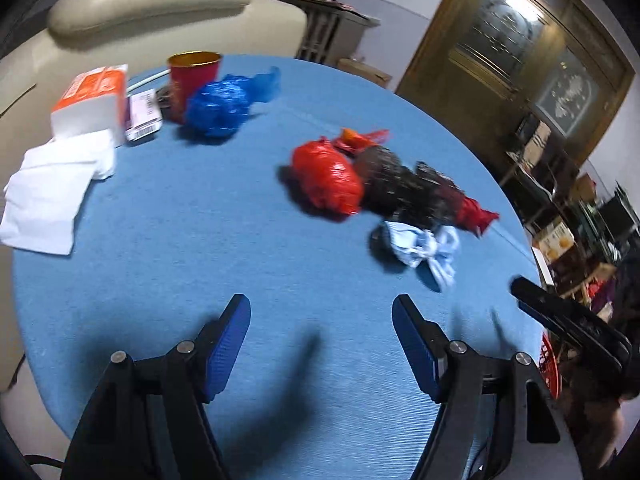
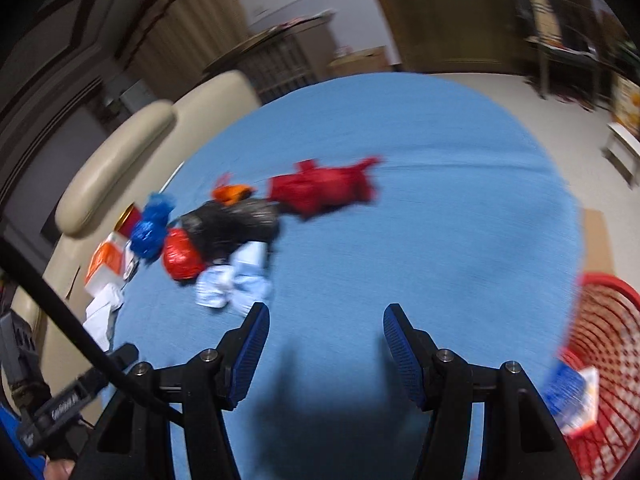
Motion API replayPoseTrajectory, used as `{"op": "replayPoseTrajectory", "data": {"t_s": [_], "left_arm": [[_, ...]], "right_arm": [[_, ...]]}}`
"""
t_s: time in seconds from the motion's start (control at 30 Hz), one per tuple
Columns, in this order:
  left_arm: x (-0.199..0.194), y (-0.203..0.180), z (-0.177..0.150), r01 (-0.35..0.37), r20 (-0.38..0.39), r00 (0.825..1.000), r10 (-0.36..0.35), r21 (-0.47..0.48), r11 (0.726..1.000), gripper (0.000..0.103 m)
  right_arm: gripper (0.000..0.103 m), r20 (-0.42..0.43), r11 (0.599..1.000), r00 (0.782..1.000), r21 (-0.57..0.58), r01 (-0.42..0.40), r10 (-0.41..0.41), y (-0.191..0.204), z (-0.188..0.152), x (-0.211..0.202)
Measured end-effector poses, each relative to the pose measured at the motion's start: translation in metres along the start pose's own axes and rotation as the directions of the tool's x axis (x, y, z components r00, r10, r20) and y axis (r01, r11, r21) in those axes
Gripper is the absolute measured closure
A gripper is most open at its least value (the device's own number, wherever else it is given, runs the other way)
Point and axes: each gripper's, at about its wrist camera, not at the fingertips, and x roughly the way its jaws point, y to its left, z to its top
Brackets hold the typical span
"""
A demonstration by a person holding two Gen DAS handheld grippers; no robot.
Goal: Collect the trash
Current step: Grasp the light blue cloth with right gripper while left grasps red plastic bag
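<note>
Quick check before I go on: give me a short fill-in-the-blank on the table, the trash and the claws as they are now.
1. The crumpled bags lie on a table covered in ____ cloth.
2. The red basket stands off the table's edge, and it already holds ____ trash.
3. Between the fingers of the left claw and the right claw there is ____.
4. The blue bag lies right beside a red ____.

Missing words: blue; some; nothing; cup
</note>
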Motion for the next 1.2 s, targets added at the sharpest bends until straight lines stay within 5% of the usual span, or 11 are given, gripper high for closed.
{"op": "replayPoseTrajectory", "data": {"t_s": [0.43, 0.53, 0.67, 1.07, 1.1, 1.13, 1.2], "left_arm": [[0.009, 0.017, 0.030, -0.013, 0.008, 1.000, 0.013, -0.014, 1.000, 0.029], [0.016, 0.009, 0.043, -0.014, 0.014, 1.000, 0.014, 0.003, 1.000, 0.029], [0.032, -0.003, 0.063, -0.009, 0.011, 1.000, 0.009, 0.011, 1.000, 0.029], [0.112, -0.014, 0.095, -0.075, -0.111, 0.991, 0.072, -0.020, 0.997, 0.030], [0.111, -0.014, 0.096, -0.080, -0.092, 0.993, 0.079, -0.008, 0.997, 0.035], [0.113, -0.014, 0.097, -0.078, -0.101, 0.992, 0.078, 0.002, 0.997, 0.053], [0.109, -0.011, 0.098, -0.070, -0.104, 0.992, 0.069, -0.011, 0.997, 0.054]], "right_arm": [[0.040, -0.082, 0.993, 0.996, -0.112, -0.028, 0.019, 0.068, 0.025, 0.085], [0.055, -0.111, 0.991, 0.993, -0.124, -0.042, 0.029, 0.070, 0.024, 0.097], [0.063, -0.109, 0.987, 0.992, -0.138, -0.076, 0.062, 0.068, 0.023, 0.094], [0.063, -0.093, 0.995, 0.993, -0.060, -0.073, 0.068, 0.017, 0.011, 0.058], [0.063, -0.091, 0.996, 0.993, -0.054, -0.073, 0.068, 0.014, 0.010, 0.056], [0.063, -0.090, 0.996, 0.994, -0.051, -0.074, 0.069, 0.012, 0.009, 0.054], [0.063, -0.089, 0.996, 0.994, -0.047, -0.076, 0.071, 0.010, 0.008, 0.051]]}}
